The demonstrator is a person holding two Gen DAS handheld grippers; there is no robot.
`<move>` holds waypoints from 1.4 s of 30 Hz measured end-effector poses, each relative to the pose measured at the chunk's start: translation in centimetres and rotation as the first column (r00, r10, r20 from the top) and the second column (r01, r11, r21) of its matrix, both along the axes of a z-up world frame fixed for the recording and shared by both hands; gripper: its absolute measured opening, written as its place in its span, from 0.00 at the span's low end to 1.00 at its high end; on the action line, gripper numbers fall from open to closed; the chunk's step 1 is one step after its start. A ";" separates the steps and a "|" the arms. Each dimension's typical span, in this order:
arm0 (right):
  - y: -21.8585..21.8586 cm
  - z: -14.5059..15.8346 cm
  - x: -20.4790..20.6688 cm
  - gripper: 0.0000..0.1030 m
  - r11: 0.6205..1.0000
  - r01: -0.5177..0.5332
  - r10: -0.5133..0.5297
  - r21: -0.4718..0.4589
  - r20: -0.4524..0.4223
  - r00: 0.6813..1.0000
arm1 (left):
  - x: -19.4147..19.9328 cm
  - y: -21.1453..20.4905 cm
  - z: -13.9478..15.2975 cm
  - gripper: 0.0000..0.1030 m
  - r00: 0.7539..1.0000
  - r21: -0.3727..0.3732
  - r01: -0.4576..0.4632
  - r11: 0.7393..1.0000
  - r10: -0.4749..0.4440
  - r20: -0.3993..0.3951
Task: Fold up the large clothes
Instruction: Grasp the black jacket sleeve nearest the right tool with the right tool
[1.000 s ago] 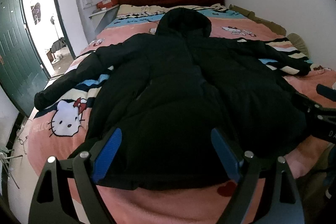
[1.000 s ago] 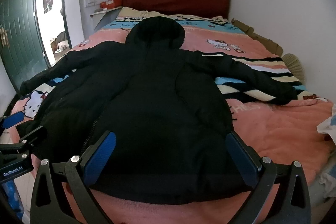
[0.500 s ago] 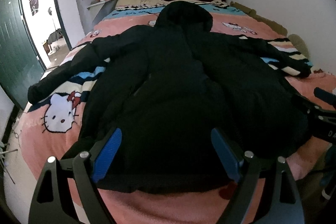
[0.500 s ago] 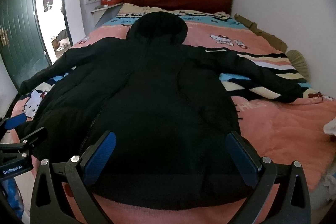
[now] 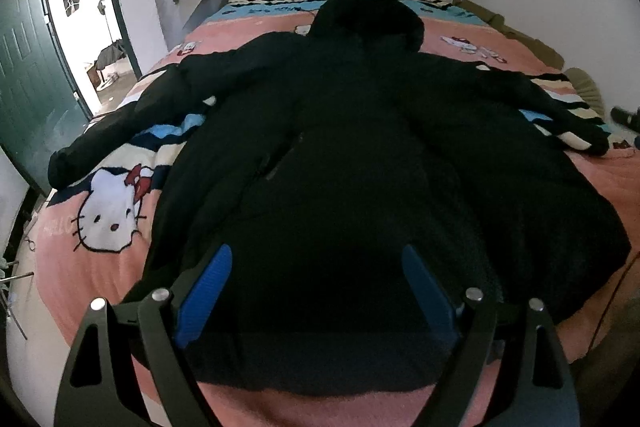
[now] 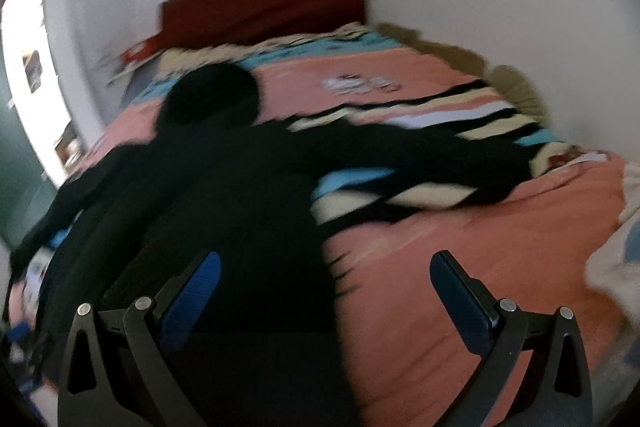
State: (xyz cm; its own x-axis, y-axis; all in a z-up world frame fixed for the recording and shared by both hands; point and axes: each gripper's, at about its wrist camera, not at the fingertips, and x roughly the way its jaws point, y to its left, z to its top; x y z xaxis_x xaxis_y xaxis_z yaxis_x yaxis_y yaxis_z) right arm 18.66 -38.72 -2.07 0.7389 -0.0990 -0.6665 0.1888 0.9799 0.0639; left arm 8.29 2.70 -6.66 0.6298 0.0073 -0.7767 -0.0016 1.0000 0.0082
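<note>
A big black hooded coat [image 5: 360,155] is lying flat on the bed [image 5: 100,267], sleeves spreading wide. The left gripper [image 5: 316,291] and right gripper [image 6: 326,291] are hovering at its hem, jaws apart. The blanket's lettering is blurring.

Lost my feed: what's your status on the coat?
Left gripper open over hem. Right gripper open, view blurred. Black coat flat on bed, unfolded. Nothing obstructing.

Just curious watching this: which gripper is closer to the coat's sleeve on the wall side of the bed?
The right gripper. It hangs above the coat's hem edge on that sleeve's side; the left gripper hovers over the hem's middle, farther away.
</note>
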 end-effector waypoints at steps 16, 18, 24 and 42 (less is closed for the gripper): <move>-24.1 -2.7 12.3 0.98 0.916 0.372 -0.360 0.151 -0.098 0.928 | 7.2 1.7 -1.5 0.85 0.997 0.019 -0.081 0.996 0.081 0.003; -26.9 -4.0 13.0 0.97 0.890 0.411 -0.395 0.196 -0.119 0.911 | 8.1 1.6 -2.0 0.85 0.996 0.022 -0.084 0.996 0.084 -0.003; -33.0 -8.6 14.0 0.84 0.801 0.512 -0.474 0.311 -0.192 0.859 | 9.4 1.5 -2.9 0.85 0.996 0.022 -0.085 0.996 0.086 -0.019; -29.8 -7.8 15.9 0.16 0.904 0.357 -0.320 0.236 -0.183 0.930 | 8.5 1.2 -2.3 0.85 0.998 0.004 -0.066 0.998 0.066 -0.004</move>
